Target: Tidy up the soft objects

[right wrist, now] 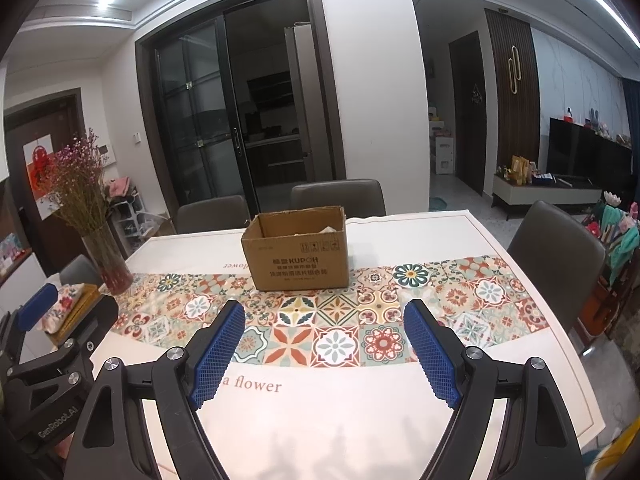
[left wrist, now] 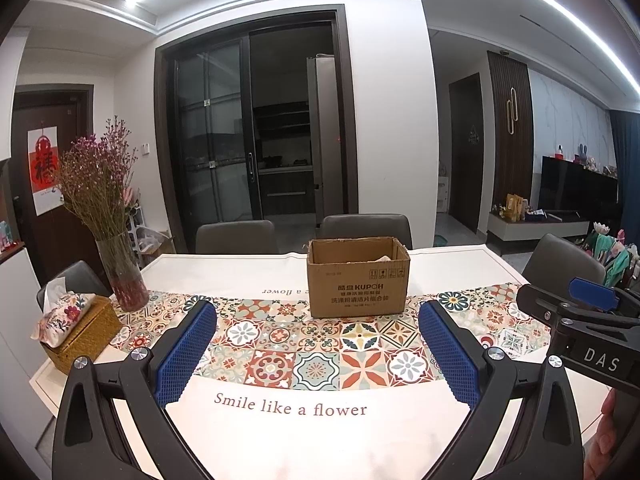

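Note:
An open cardboard box [left wrist: 358, 282] stands on the patterned runner at the table's middle; it also shows in the right wrist view [right wrist: 298, 254]. Something pale lies inside it [left wrist: 380, 259], mostly hidden by the box wall. My left gripper [left wrist: 318, 346] is open and empty, held above the near table, short of the box. My right gripper [right wrist: 324, 350] is open and empty, also above the near table, to the right of the left one. Each gripper shows at the edge of the other's view.
A glass vase of dried flowers [left wrist: 120, 272] and a tissue box in a woven holder [left wrist: 76, 326] stand at the table's left. Grey chairs [left wrist: 366, 230] surround the table [left wrist: 280, 432]. A chair [right wrist: 556, 256] stands at the right side.

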The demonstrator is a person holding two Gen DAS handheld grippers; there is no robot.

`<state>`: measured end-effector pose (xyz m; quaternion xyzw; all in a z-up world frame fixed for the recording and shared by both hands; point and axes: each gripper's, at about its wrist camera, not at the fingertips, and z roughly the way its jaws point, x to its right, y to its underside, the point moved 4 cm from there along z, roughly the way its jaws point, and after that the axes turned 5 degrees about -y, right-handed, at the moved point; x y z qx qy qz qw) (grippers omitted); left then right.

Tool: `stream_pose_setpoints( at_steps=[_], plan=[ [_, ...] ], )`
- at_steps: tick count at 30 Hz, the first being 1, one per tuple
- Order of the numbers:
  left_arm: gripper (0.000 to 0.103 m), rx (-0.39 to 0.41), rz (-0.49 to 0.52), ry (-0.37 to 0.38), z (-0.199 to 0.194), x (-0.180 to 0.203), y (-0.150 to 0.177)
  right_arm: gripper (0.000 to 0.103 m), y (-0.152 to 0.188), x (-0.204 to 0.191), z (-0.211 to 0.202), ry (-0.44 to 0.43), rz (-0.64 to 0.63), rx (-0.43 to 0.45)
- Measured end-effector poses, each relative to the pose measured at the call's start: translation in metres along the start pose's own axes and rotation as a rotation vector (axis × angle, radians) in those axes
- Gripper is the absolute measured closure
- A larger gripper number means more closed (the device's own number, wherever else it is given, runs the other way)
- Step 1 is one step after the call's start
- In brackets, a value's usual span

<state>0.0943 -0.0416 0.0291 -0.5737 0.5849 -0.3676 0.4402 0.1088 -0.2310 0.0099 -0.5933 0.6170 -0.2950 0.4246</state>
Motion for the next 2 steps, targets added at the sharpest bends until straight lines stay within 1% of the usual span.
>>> stream_pose_setpoints(
  at_steps=[2],
  plan=[
    [0.000, -0.003, -0.002, 0.003, 0.0007, -0.0002, 0.0002, 0.021, 0.0001, -0.0003, 0.0002, 0.000, 0.000, 0.001]
  ],
)
